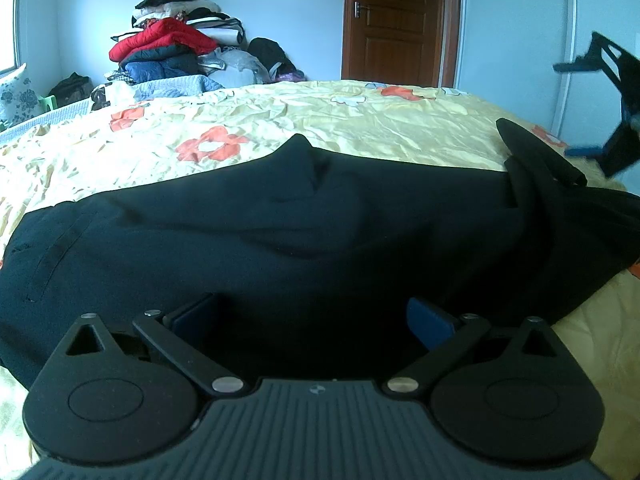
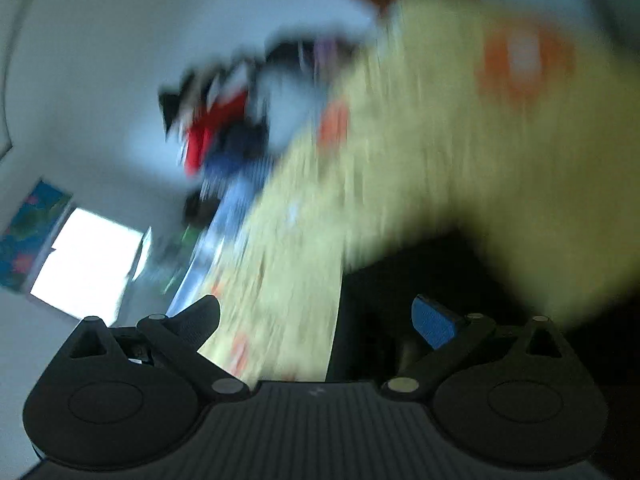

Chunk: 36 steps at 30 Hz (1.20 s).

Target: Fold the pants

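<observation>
We see the dark pants (image 1: pixel 280 232) spread across the yellow bedspread (image 1: pixel 360 120) with its orange flowers, lying crosswise in front of the left gripper (image 1: pixel 314 316), with a slit pocket showing toward the left side and a bunched, folded-over part of the fabric rising at the right end. The left gripper sits low over the near edge of the pants with its jaws spread wide, blue pads (image 1: pixel 430 320) facing each other across a broad gap and dark cloth lying under and between them; nothing is pinched. At the right edge of the left wrist view we see the right gripper (image 1: pixel 612 120) up in the air above the far right corner of the bed, apart from the pants, tilted steeply. Its own camera view is heavily smeared and rolled sideways, so we can only make out the right gripper (image 2: pixel 316 320) with its fingers standing well apart and nothing held between them, the bedspread (image 2: pixel 440 140) filling most of the frame, and a dark mass that we take for the pants (image 2: pixel 400 280) near the lower right. Beyond the bed we see a pile of clothes and bedding (image 1: pixel 176 40) topped by a red jacket against the far wall, a brown wooden door (image 1: pixel 396 20) with a metal handle, and a bright window (image 2: pixel 84 264).
</observation>
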Tool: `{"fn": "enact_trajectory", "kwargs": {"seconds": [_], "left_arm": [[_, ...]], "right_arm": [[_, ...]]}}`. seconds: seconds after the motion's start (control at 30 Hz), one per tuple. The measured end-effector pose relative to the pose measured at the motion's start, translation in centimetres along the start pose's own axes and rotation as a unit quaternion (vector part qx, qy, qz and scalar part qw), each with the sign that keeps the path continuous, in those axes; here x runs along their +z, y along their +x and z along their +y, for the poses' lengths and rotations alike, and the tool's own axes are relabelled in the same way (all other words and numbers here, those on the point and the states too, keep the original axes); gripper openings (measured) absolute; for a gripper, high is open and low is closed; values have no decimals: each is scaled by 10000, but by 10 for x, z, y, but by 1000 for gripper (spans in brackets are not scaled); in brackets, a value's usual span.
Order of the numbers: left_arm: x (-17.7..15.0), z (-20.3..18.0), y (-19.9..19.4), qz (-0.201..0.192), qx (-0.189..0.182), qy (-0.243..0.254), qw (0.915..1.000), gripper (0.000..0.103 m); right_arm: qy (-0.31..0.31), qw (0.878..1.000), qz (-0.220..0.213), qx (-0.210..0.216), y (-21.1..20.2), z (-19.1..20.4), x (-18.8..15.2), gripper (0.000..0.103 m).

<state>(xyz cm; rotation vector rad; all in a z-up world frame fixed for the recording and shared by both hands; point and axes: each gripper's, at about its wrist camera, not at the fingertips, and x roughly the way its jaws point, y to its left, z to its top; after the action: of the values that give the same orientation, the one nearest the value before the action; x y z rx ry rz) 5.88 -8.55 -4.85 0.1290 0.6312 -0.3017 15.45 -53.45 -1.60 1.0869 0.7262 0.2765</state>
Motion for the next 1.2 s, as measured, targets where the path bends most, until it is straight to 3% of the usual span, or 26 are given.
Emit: {"fn": "enact_trajectory", "kwargs": {"seconds": [0.07, 0.1, 0.13, 0.2, 0.23, 0.3, 0.37, 0.4, 0.47, 0.5, 0.57, 0.6, 0.67, 0.73, 0.8, 0.87, 0.97, 1.0, 1.03, 1.1, 1.2], "left_arm": [[0, 0, 0, 0, 0, 0, 10000, 103], [0, 0, 0, 0, -2, -2, 10000, 103], [0, 0, 0, 0, -4, -4, 10000, 103], [0, 0, 0, -1, -3, -3, 10000, 103], [0, 0, 0, 0, -3, -1, 10000, 103], [0, 0, 0, 0, -4, -3, 10000, 103], [0, 0, 0, 1, -5, -3, 10000, 103], [0, 0, 0, 1, -5, -3, 10000, 103], [0, 0, 0, 0, -5, -3, 10000, 103], [0, 0, 0, 0, -5, -4, 10000, 103], [0, 0, 0, 0, -5, -4, 10000, 103], [0, 0, 0, 0, -6, -4, 10000, 103], [0, 0, 0, 0, -4, -3, 10000, 103], [0, 0, 0, 0, -7, -6, 10000, 103], [0, 0, 0, 0, -6, -5, 10000, 103], [0, 0, 0, 1, -9, -7, 10000, 103], [0, 0, 0, 2, -5, -2, 10000, 103], [0, 0, 0, 2, -6, -3, 10000, 103], [0, 0, 0, 2, -5, -2, 10000, 103], [0, 0, 0, 1, -9, -6, 10000, 103], [0, 0, 0, 1, -10, -8, 10000, 103]], "right_arm": [[-1, 9996, 290, 34, 12, -5, -11, 103], [-47, 9992, 327, -232, 19, -5, -13, 103], [-149, 9975, 201, -667, 27, -3, -9, 103], [-598, 9876, -582, -1332, 30, 9, 5, 103], [-1074, 9741, -1143, -1628, 28, 23, 13, 103], [-2164, 9322, -2095, -2006, 25, 54, 22, 103], [-3011, 8995, -2299, -2178, 28, 76, 24, 103], [-3219, 8946, -2093, -2285, 31, 84, 25, 103], [-3001, 9072, -1768, -2361, 27, 85, 23, 103], [-2576, 9268, -1621, -2200, 23, 79, 21, 103], [-1339, 9770, -799, -1458, 19, 54, 9, 103], [-771, 9904, -333, -1097, 23, 39, 6, 103], [-147, 9971, 188, -716, 36, 17, -5, 103], [-205, 9917, 97, -1265, 47, 13, -3, 103], [-754, 9758, -423, -2010, 57, 22, 11, 103], [-1655, 9407, -1195, -2709, 66, 46, 24, 103], [-3722, 8531, -2079, -3009, 73, 100, 16, 103], [-4007, 8441, -2121, -2863, 70, 111, 13, 103], [-3978, 8526, -2075, -2680, 66, 116, 13, 103], [-3441, 8891, -1859, -2378, 55, 111, 19, 103], [-1725, 9532, -1126, -2213, 36, 67, 25, 103]]}}
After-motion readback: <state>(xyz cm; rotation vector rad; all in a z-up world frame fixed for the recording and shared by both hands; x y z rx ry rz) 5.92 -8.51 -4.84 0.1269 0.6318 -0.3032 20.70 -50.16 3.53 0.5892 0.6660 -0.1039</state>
